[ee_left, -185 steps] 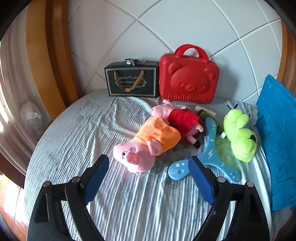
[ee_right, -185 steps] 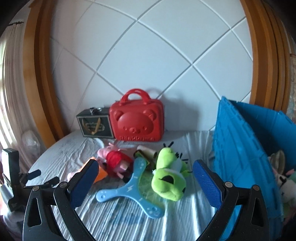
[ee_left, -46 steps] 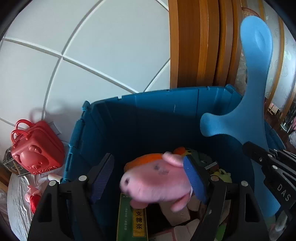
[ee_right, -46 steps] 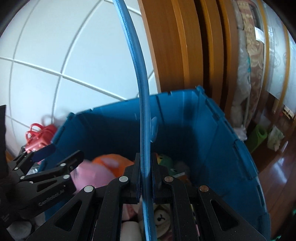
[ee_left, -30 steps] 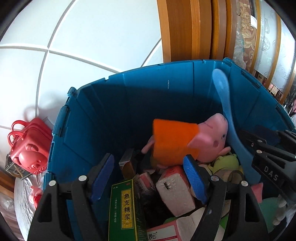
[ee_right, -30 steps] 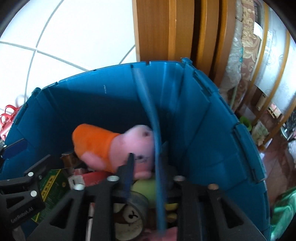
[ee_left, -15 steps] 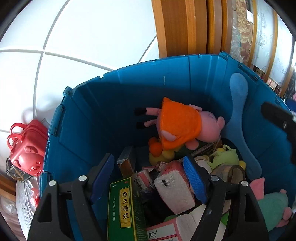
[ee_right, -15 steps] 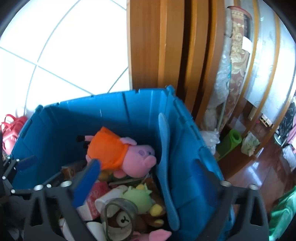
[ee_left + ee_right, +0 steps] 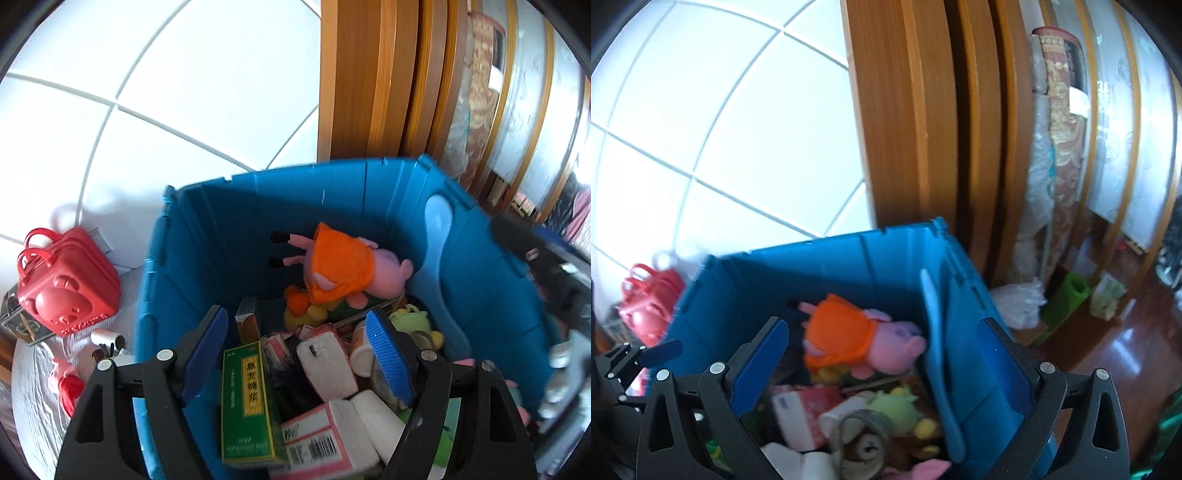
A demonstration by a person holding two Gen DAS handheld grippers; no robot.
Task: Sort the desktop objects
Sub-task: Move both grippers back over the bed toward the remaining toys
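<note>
Currently, over the bin: both grippers hang above the open blue bin (image 9: pixel 207 258), looking down into it.
Left gripper (image 9: pixel 297 354): jaws stand partly apart, nothing between the blue pads; they frame the boxes heaped in the bin.
Right gripper (image 9: pixel 882 363): jaws spread wide and empty; the view is somewhat blurred.
Pig plush (image 9: pixel 347 271): pink, in an orange dress, lying on its side on top of the heap at the bin's far side, black feet toward the left wall, head toward the right wall. In the right wrist view (image 9: pixel 857 338) it shows between the two open fingers, touched by neither.
Blue boomerang (image 9: pixel 437 258): light blue, standing on end inside the bin, leaning on the right wall, just beside the pig's snout.
Green box (image 9: pixel 245 402): upright at the near left of the heap, yellow label with dark characters.
White and pink packets (image 9: pixel 325 365): piled near the middle, one with a barcode at the near edge.
Green plush (image 9: pixel 410 319): small, near the boomerang's foot, partly hidden behind the left gripper's right finger.
Red bear case (image 9: pixel 66 288): outside the bin on the left, on a light ribbed cloth (image 9: pixel 33 373).
Red-dressed plush (image 9: pixel 66 384): lies on that cloth, mostly hidden by the gripper.
Background: white tiled wall (image 9: pixel 147 92) and a wooden frame (image 9: pixel 369 81) behind the bin.
</note>
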